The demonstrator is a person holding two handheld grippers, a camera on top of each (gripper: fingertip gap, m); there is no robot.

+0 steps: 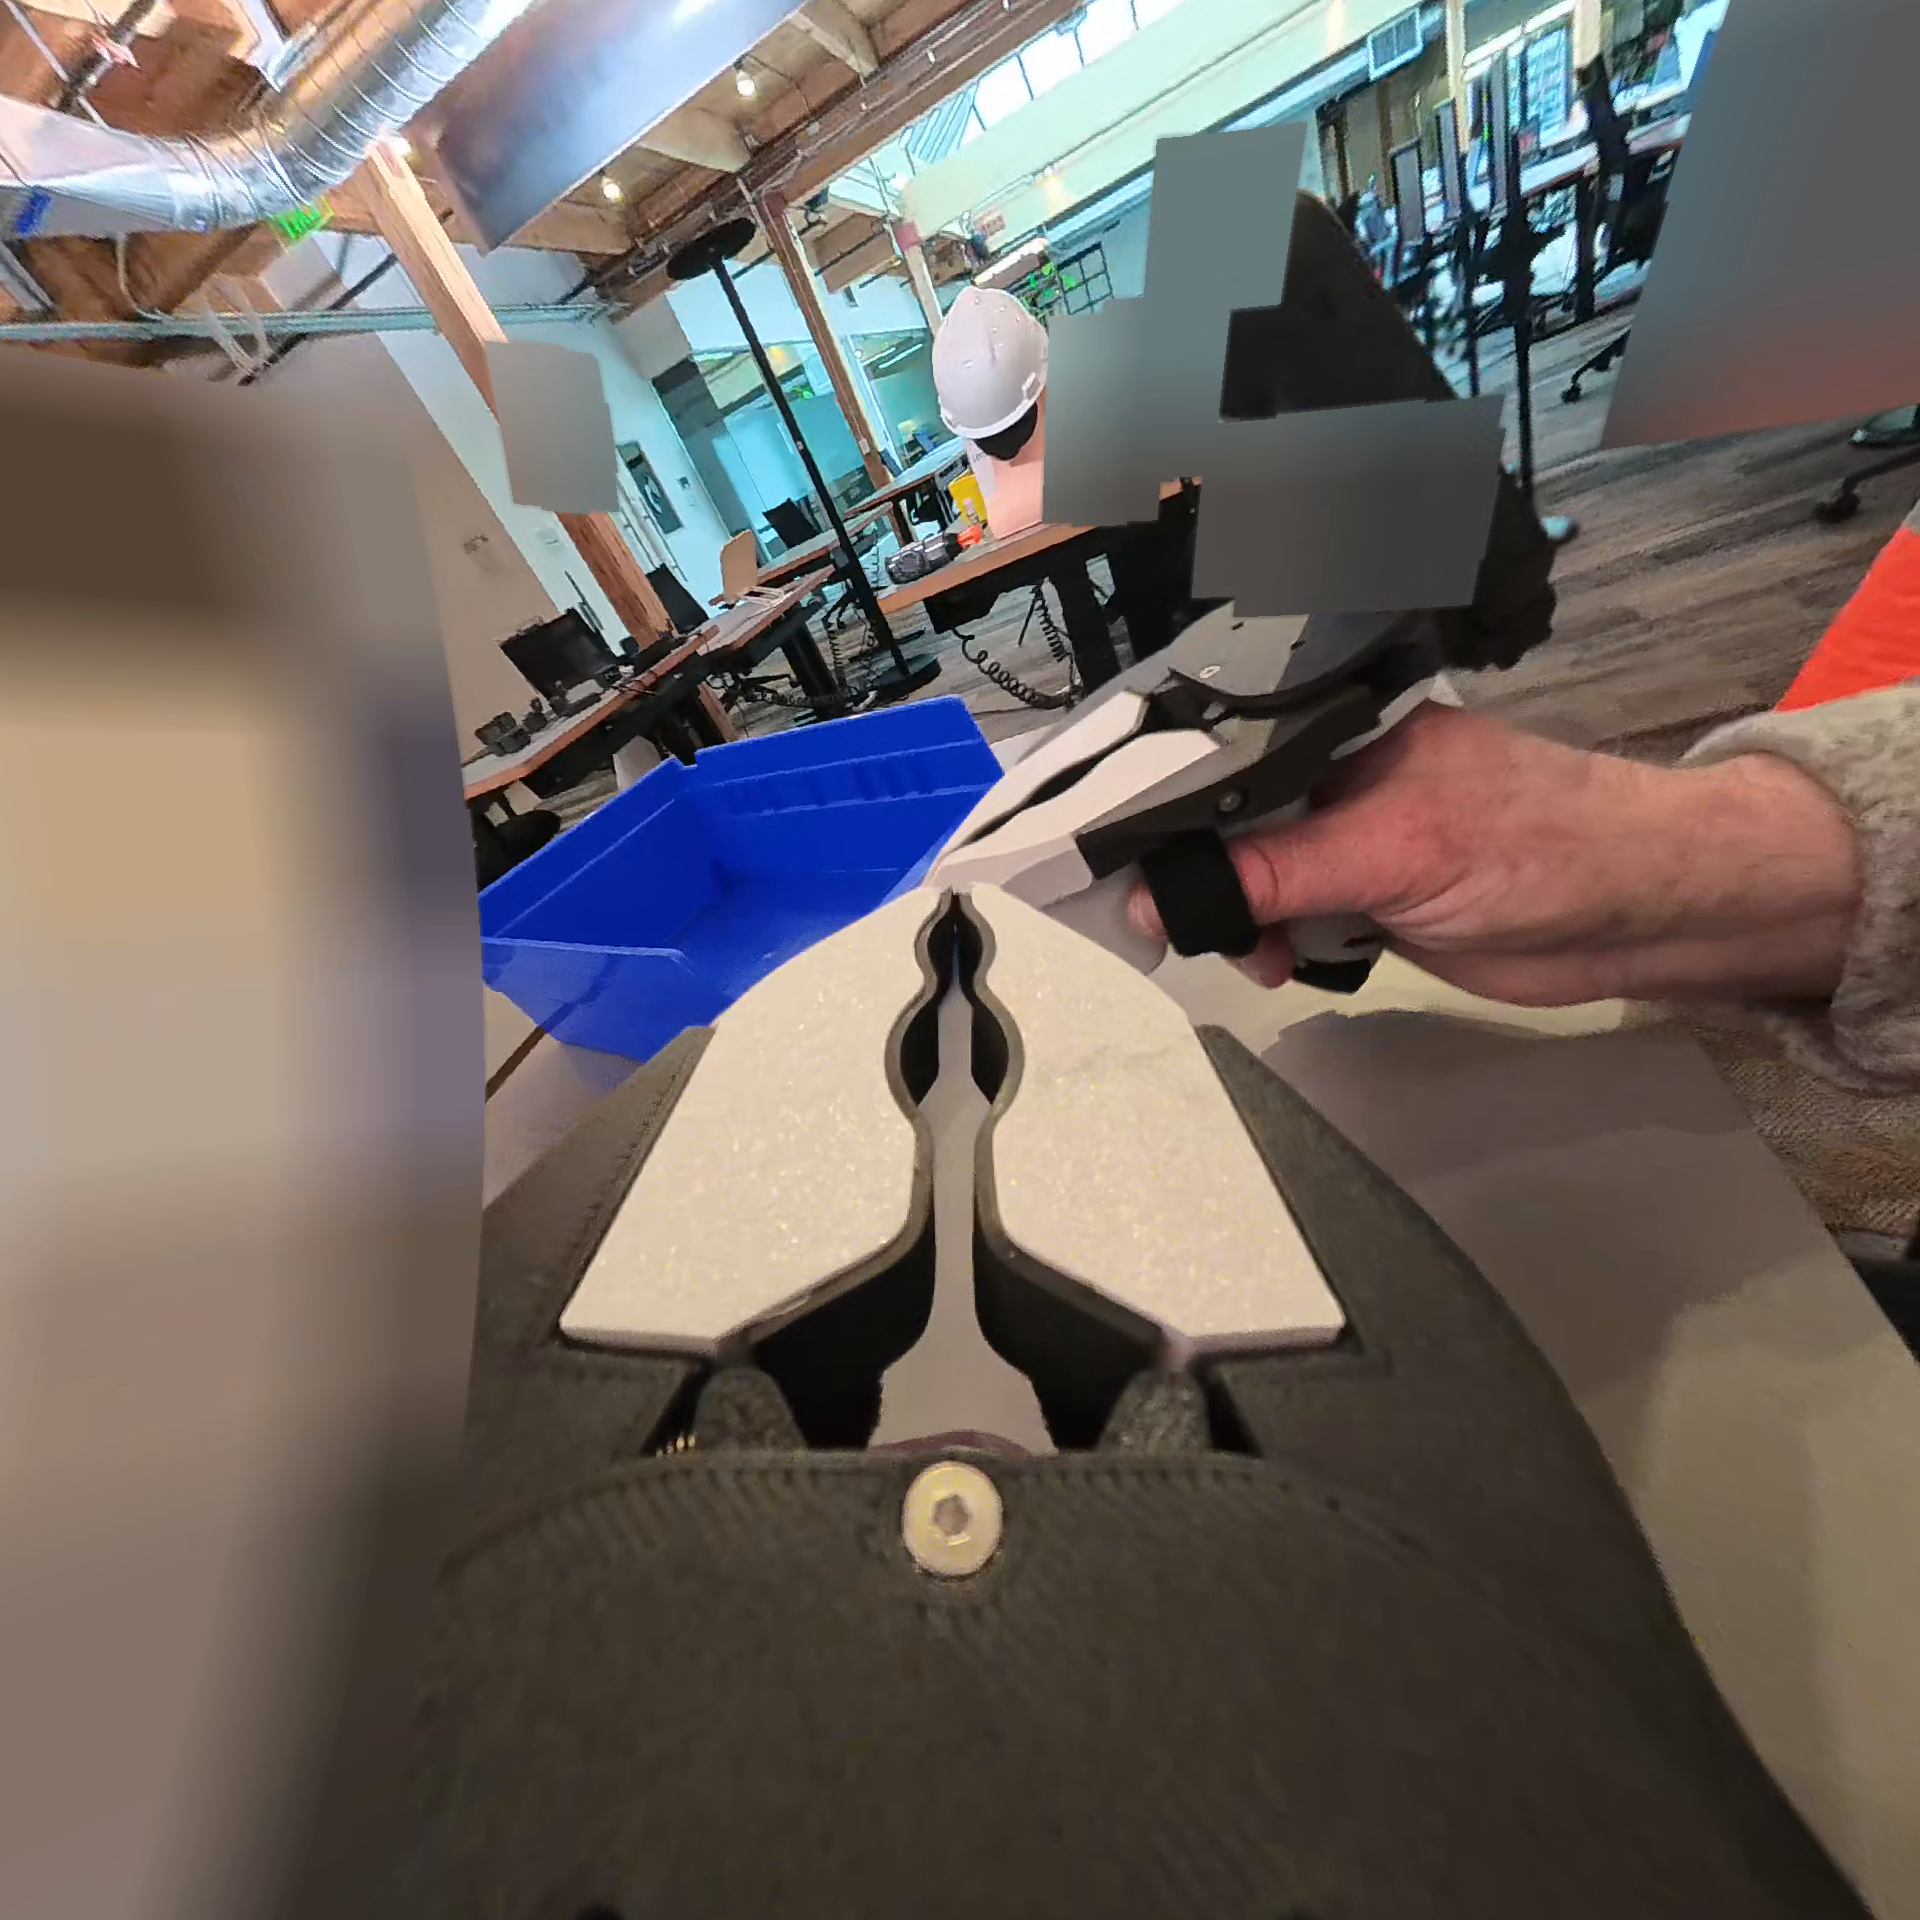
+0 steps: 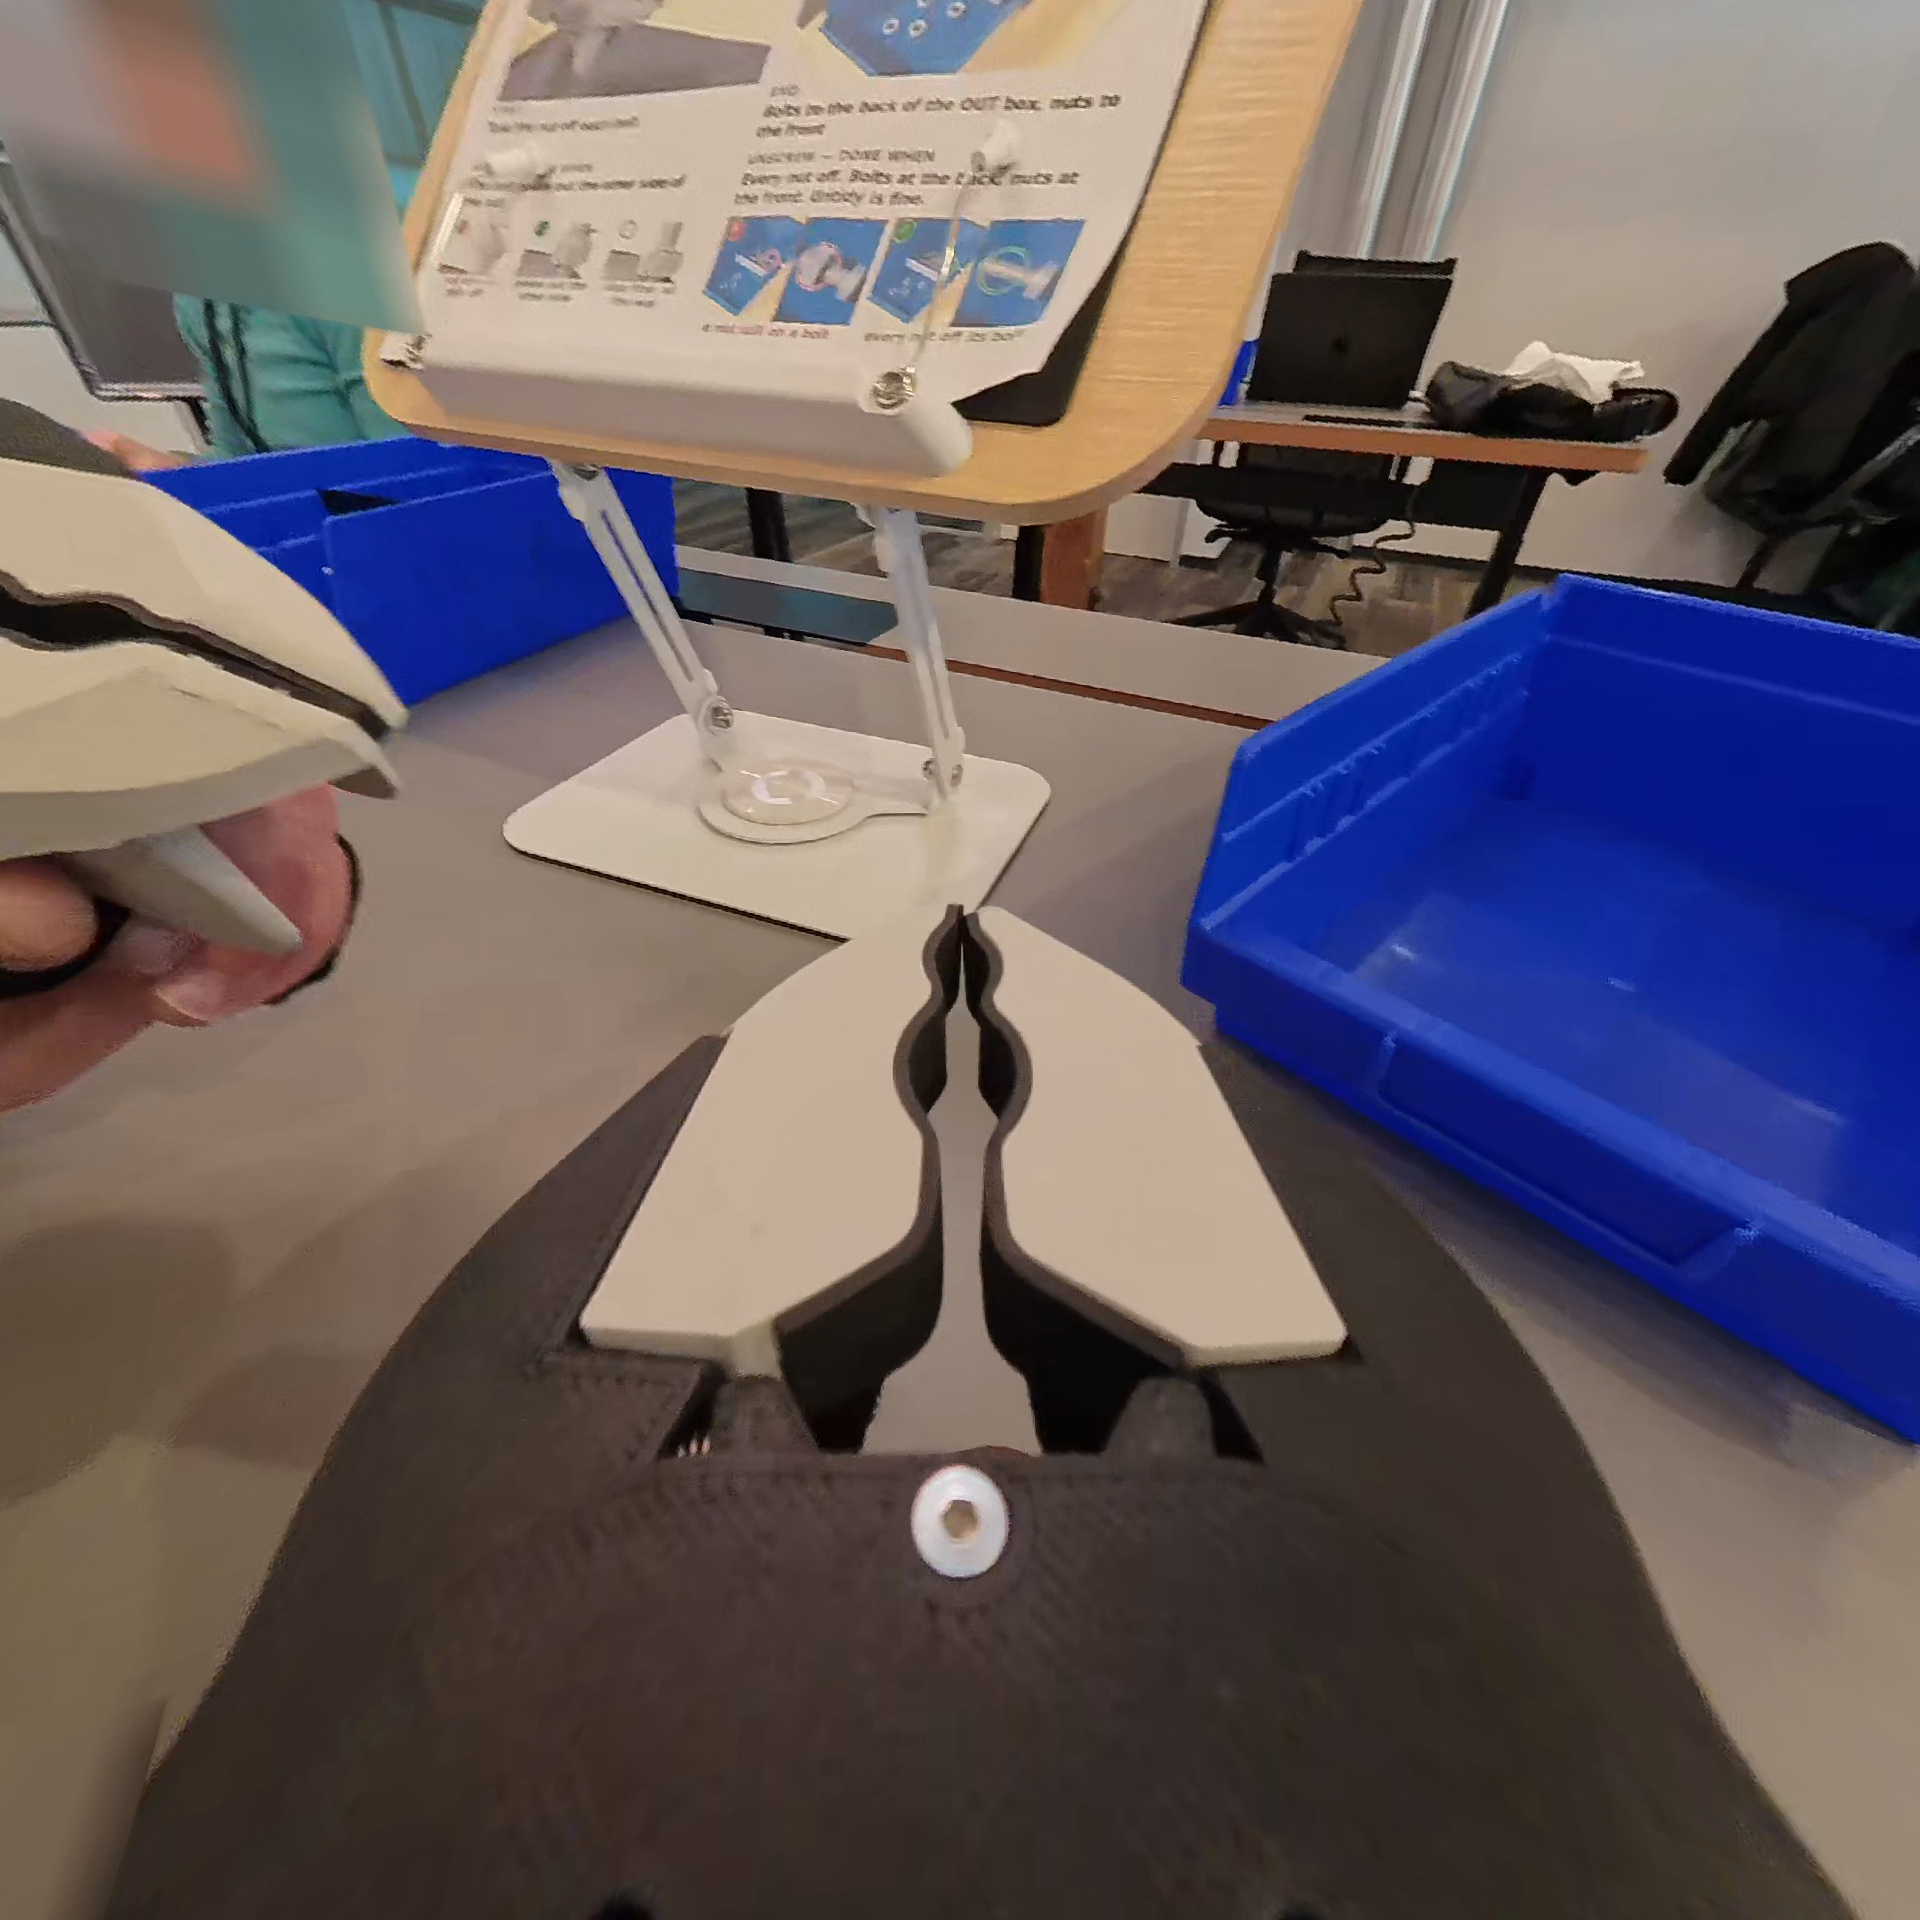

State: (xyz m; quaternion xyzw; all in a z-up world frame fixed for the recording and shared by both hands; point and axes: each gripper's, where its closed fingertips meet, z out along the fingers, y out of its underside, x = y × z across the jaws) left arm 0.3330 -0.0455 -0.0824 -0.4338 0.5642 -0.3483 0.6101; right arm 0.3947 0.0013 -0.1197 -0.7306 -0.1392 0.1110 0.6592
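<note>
My left gripper (image 1: 954,896) is shut, its fingertips meeting with nothing between them. It hovers over the grey table (image 1: 1455,1143), just in front of an empty blue bin (image 1: 665,914). The right gripper (image 1: 971,857), held by a hand (image 1: 1507,862), comes in from the right with its tips close to mine. In the right wrist view my right gripper (image 2: 961,920) is also shut with nothing in it, above the table (image 2: 468,1039). The empty blue bin (image 2: 1558,935) lies to its right. The left gripper (image 2: 379,743) shows at the left edge.
A document stand with a wooden board and printed sheet (image 2: 790,208) rests on a white base (image 2: 769,821) straight ahead. A second blue bin (image 2: 468,561) sits at the back left. Desks, chairs and a white hard hat (image 1: 987,358) are beyond the table. The grippers' ends are close to 9 cm from one another.
</note>
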